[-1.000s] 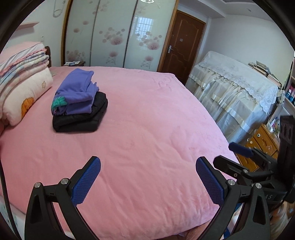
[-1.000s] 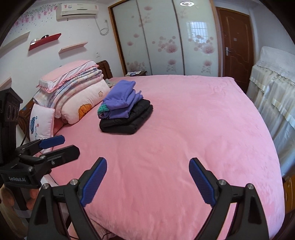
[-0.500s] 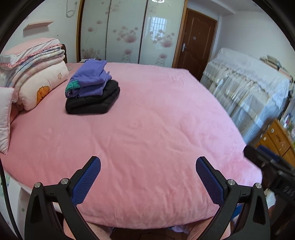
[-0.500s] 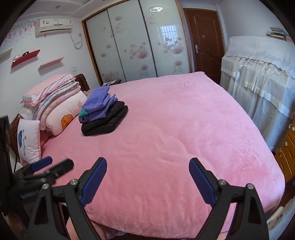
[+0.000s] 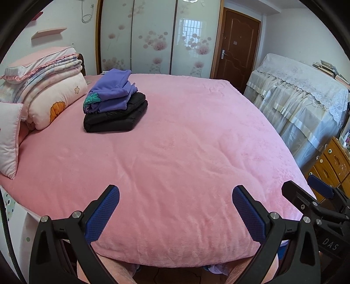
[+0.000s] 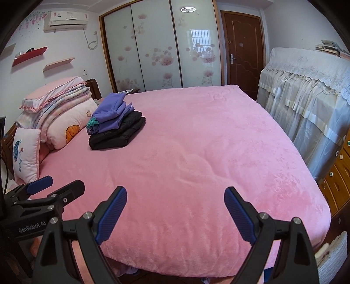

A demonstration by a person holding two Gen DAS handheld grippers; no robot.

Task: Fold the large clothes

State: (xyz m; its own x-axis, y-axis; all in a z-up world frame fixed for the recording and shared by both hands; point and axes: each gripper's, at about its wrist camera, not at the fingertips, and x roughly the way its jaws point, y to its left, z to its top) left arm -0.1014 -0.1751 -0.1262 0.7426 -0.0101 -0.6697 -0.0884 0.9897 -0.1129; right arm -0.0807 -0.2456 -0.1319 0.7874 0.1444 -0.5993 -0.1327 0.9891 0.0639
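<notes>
Both the left gripper [image 5: 175, 209] and right gripper [image 6: 175, 212] are held wide apart, empty, above the pink bed [image 5: 186, 142]. Folded clothes [image 5: 114, 107] are stacked near the pillows [image 6: 59, 122]. An air conditioner [image 6: 65, 20] is seen only in the right wrist view.

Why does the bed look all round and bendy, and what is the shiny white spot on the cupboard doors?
Left wrist view: the fisheye lens bends the pink bed and leaves dark corners. Right wrist view: the wardrobe doors are glossy, so the spot is a reflected window, with a ceiling light above it. Both views are sharp, evenly lit, with soft shadows.
</notes>
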